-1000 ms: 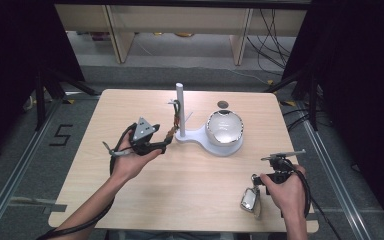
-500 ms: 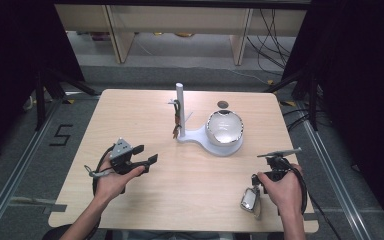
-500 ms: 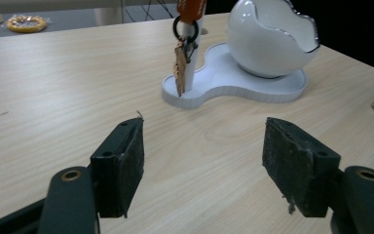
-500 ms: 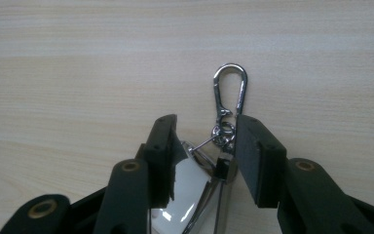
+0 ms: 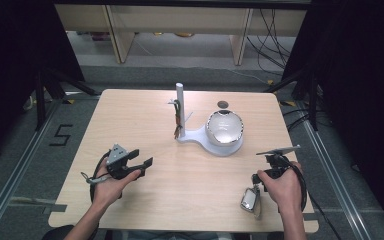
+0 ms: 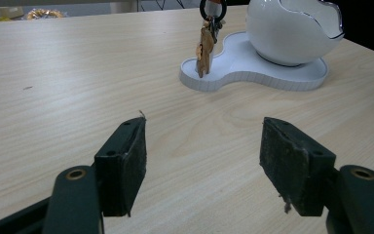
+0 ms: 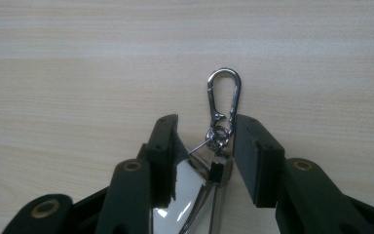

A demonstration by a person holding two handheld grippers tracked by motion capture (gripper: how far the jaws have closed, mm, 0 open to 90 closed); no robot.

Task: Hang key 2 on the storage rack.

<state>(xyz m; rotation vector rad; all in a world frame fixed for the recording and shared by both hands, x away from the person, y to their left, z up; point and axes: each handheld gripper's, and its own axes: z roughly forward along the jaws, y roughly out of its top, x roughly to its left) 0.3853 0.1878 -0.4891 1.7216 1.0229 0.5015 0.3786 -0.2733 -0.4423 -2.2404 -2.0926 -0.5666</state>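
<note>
- Left hand-held gripper (image 5: 142, 162): spread wide, nothing between, low over the table (image 5: 130, 115), aimed at the white stand (image 6: 253, 78).
- Right hand-held gripper (image 7: 202, 161): partly spread around the keychain mirror (image 5: 250, 200), flat near the table's front edge; actual pinch, can't tell.

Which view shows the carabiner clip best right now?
The right gripper view: the carabiner clip lies on the table just beyond the right gripper. In the high view it's too small to make out.

keychain tag (image 7: 195, 195) partly behind fingers (image 7: 163, 161)
</note>
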